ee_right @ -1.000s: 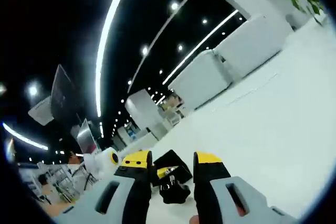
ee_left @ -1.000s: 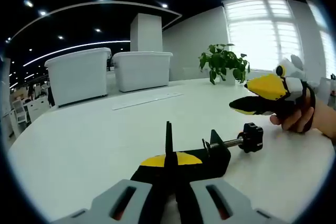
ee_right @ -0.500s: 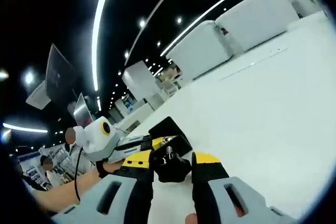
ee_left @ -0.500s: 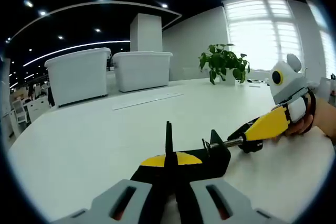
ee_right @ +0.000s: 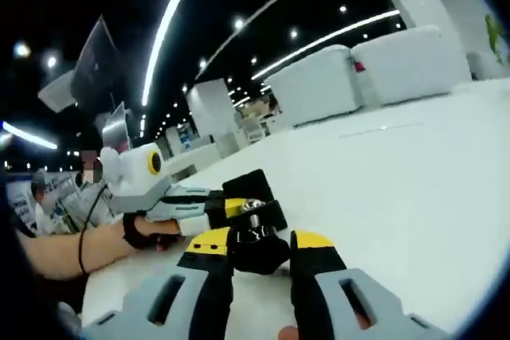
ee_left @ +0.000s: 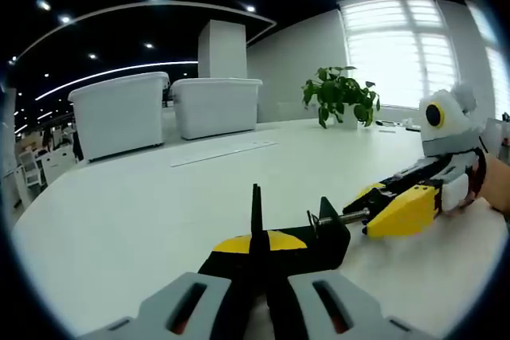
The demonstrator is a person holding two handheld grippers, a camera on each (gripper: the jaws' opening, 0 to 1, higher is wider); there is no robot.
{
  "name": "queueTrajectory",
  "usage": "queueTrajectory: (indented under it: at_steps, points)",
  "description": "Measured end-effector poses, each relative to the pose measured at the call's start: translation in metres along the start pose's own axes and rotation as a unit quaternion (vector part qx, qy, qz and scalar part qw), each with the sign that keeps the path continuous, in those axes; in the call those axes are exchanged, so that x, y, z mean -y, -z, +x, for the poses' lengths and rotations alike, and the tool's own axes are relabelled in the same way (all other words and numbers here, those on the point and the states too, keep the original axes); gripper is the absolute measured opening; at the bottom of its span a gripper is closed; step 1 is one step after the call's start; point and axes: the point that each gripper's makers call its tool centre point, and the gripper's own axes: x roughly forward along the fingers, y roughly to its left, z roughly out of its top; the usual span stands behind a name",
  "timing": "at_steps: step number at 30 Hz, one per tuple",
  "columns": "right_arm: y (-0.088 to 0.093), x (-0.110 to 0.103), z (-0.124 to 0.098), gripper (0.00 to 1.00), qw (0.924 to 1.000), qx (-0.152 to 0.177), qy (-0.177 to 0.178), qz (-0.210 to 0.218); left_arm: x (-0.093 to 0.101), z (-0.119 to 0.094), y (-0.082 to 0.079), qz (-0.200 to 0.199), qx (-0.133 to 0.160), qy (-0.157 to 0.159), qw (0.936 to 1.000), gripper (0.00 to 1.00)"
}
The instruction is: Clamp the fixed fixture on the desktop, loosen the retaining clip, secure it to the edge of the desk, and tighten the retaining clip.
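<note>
Clamp [ee_left: 307,236] is lying on the white desk [ee_left: 143,212], a black metal fixture with a threaded screw [ee_left: 355,214] ending in a black knob [ee_right: 255,246]. The left gripper [ee_left: 256,276] is pinching the clamp's thin upright edge, its jaws closed on it. The right gripper [ee_right: 261,254] is bracketing the knob, jaws slightly apart and seemingly touching it. It looks rigid, fairly heavy and smooth, so the ridged knob is probably the best spot for turning. Two white bins [ee_left: 167,109] and a plant [ee_left: 339,95] are standing beyond.
</note>
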Motion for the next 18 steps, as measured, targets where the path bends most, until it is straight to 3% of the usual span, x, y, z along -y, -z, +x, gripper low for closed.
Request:
queueTrajectory:
  at_steps: [3, 5, 12, 13, 18]
  points:
    - [0.001, -0.006, -0.001, 0.27, 0.9974, 0.001, 0.016, -0.071, 0.000, 0.000, 0.000, -0.001, 0.000, -0.001, 1.0000, 0.05]
    - [0.000, 0.001, -0.001, 0.27, 0.9931, 0.002, 0.026, -0.115, -0.002, 0.002, -0.001, -0.001, -0.001, -0.002, 1.0000, 0.05]
    - [-0.004, 0.006, 0.005, 0.27, 0.9651, -0.001, 0.058, -0.255, -0.005, 0.005, -0.001, -0.002, -0.001, -0.003, 1.0000, 0.05]
    - [-0.002, 0.004, 0.005, 0.27, 0.9687, 0.000, 0.057, -0.242, -0.005, 0.005, -0.001, -0.003, -0.001, -0.003, 1.0000, 0.05]
    - [-0.003, 0.012, 0.009, 0.27, 0.9687, -0.001, 0.059, -0.241, -0.005, 0.005, -0.002, -0.003, -0.001, -0.003, 1.0000, 0.05]
